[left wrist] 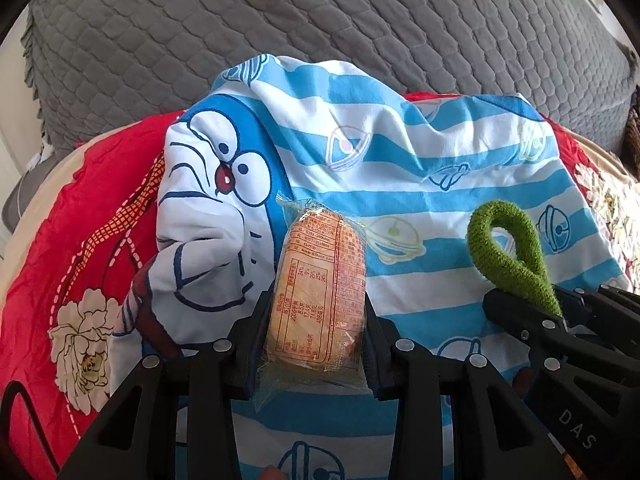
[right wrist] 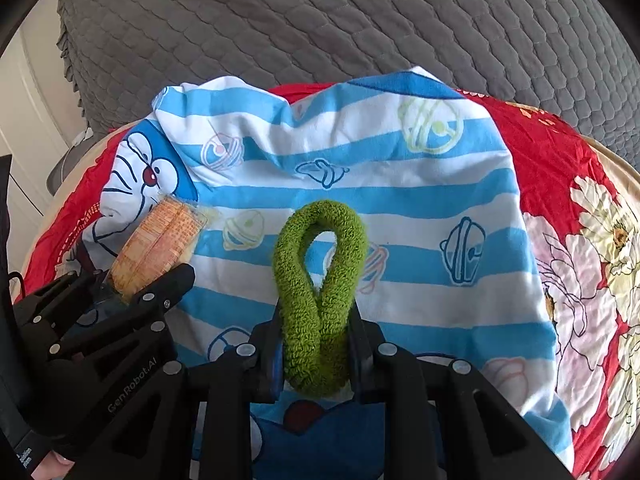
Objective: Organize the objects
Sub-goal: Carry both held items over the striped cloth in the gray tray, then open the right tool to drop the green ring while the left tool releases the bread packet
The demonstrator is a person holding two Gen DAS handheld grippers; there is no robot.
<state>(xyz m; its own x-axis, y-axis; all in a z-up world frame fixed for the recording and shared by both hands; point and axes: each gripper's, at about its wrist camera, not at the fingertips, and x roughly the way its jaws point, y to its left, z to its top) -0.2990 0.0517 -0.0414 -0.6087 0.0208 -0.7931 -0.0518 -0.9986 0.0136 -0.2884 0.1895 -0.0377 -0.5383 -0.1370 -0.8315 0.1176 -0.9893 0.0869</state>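
Left gripper pinches snack pack, centre frame: light, crinkly, slippery, crushable; grip mid-body | Right gripper pinches scrunchie, centre frame: soft, springy.

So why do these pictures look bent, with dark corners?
Left wrist view: fisheye lens bows the gray quilt, corners go black, the snack packet stays sharp. Right wrist view: same bulge and black corners, soft even daylight, the green loop sharp.
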